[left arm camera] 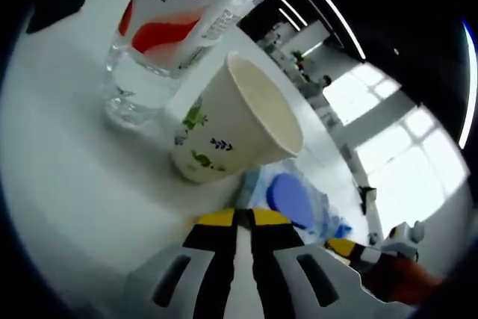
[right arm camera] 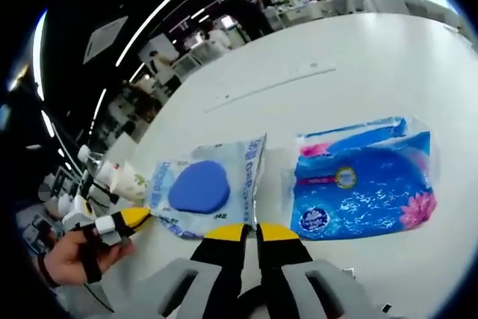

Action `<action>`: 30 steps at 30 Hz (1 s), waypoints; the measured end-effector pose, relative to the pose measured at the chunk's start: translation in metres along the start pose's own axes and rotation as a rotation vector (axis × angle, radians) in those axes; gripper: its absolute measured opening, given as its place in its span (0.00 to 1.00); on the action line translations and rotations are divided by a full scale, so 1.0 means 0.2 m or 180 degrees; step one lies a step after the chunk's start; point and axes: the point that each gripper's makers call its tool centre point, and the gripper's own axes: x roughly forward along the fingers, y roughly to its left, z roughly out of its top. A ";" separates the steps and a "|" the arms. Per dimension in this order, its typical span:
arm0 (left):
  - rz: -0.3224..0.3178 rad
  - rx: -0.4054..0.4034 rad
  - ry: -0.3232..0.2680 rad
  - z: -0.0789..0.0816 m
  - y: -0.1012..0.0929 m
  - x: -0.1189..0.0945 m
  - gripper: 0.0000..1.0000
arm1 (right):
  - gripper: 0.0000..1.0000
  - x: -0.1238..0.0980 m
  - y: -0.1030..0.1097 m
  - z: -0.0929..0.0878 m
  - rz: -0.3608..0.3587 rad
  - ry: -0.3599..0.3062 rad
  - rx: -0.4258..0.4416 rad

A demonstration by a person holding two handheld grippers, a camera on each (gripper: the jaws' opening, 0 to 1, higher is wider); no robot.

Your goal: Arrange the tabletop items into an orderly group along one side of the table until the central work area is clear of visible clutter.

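Observation:
A flat wipes pack (right arm camera: pixel 200 189) with a round blue lid lies on the white table (right arm camera: pixel 358 65). My right gripper (right arm camera: pixel 250 231) is shut, its yellow tips pinching the pack's near edge. My left gripper (left arm camera: pixel 240 218) is shut too, its tips at the other end of the wipes pack (left arm camera: pixel 293 199); whether it pinches the pack I cannot tell. In the right gripper view a hand holds the left gripper (right arm camera: pixel 125 220) at the pack's left corner. Just past the left tips stands a paper cup (left arm camera: pixel 235 121) with leaf prints, beside a clear water bottle (left arm camera: pixel 168 31) with a red label.
A blue tissue pack (right arm camera: pixel 362 184) lies flat just right of the wipes pack. The cup (right arm camera: pixel 134 181) and bottle stand at the table's left edge. The right gripper (left arm camera: pixel 351 250) enters the left gripper view at lower right. Bare white table (left arm camera: pixel 67 147) lies left of the cup.

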 end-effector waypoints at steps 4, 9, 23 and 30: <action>-0.0075 0.0199 0.0019 -0.02 -0.02 -0.03 0.03 | 0.05 -0.02 -0.02 0.00 0.0008 -0.0011 0.0009; -0.0147 0.0375 0.0109 -0.08 -0.04 -0.03 0.07 | 0.07 -0.08 -0.02 -0.02 0.0020 -0.0025 -0.0056; -0.0448 0.0783 0.0377 -0.30 -0.23 0.00 0.12 | 0.09 -0.26 -0.16 -0.08 -0.0145 -0.0109 -0.0138; -0.0621 0.1026 0.0578 -0.45 -0.36 -0.01 0.17 | 0.13 -0.32 -0.22 -0.08 -0.0202 -0.0202 -0.0193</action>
